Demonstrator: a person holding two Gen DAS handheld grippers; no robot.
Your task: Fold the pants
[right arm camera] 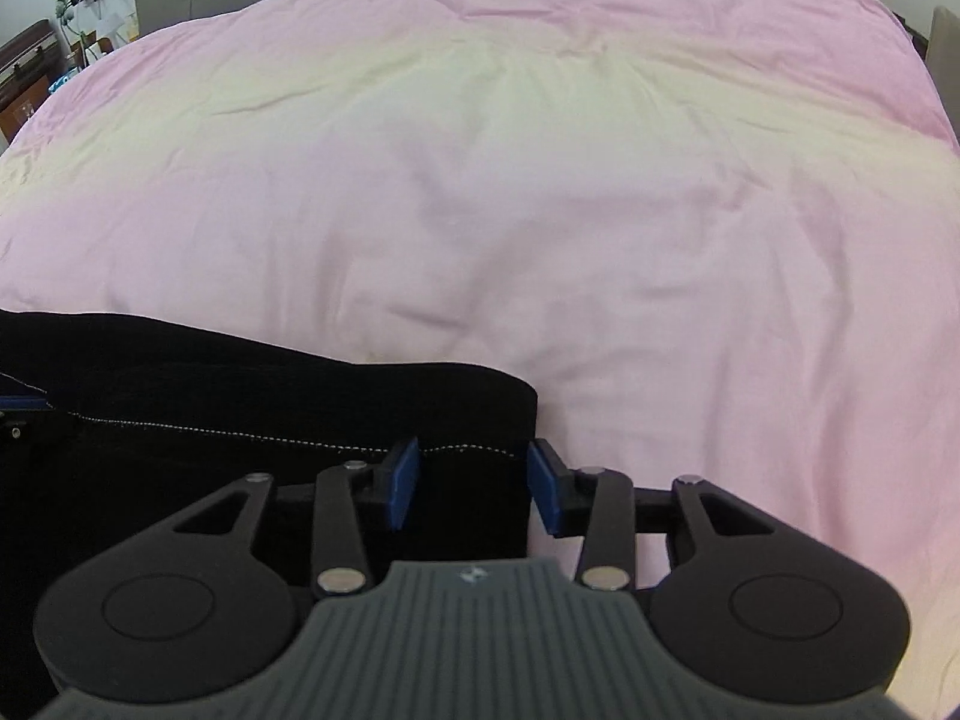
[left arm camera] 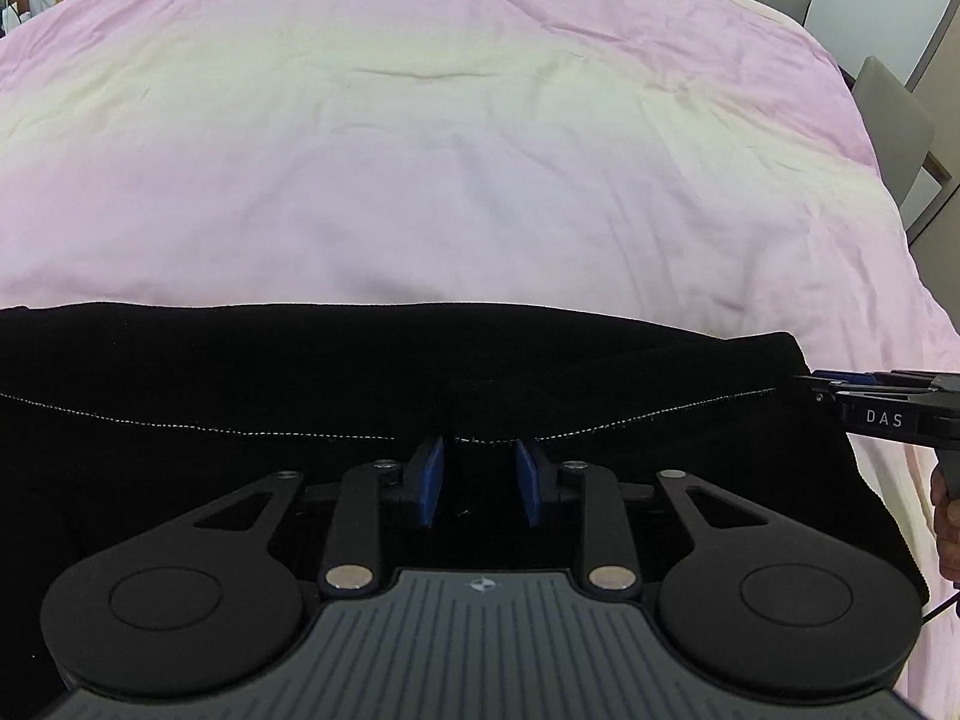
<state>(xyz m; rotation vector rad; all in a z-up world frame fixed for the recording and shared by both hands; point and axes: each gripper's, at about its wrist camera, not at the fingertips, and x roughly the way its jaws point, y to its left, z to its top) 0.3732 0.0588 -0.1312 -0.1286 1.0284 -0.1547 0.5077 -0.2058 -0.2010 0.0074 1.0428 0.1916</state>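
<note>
Right now the left claw (left arm camera: 480,483) points down at the black pants (left arm camera: 300,372), and its two blue pads (left arm camera: 431,483) stand partly apart with nothing pinched between them. They sit on either side of a line of white stitches (left arm camera: 270,431), about halfway along the part of the pants this camera shows, and only dark cloth shows in the gap. The right claw (right arm camera: 474,483) is partly open too and holds nothing. One of its pads is over the cloth and the other is over the pink bed cover (right arm camera: 600,180), so the end edge of the pants runs right through the gap. I cannot tell if any pad is touching the cloth yet. The pants lie flat as a long black strip near the front edge of the bed, and the strip runs from side to side, across the way both claws point. The right claw is nearer the end of the strip, and the left claw is nearer the middle. In the left camera the right claw (left arm camera: 834,387) shows as a dark arm reaching in at that end, with a bit of a hand (left arm camera: 947,516) under it. Beyond the pants the bed cover is bare all the way to the far edge. So I think the next fold needs both claws to pinch along the stitched edge first.
</note>
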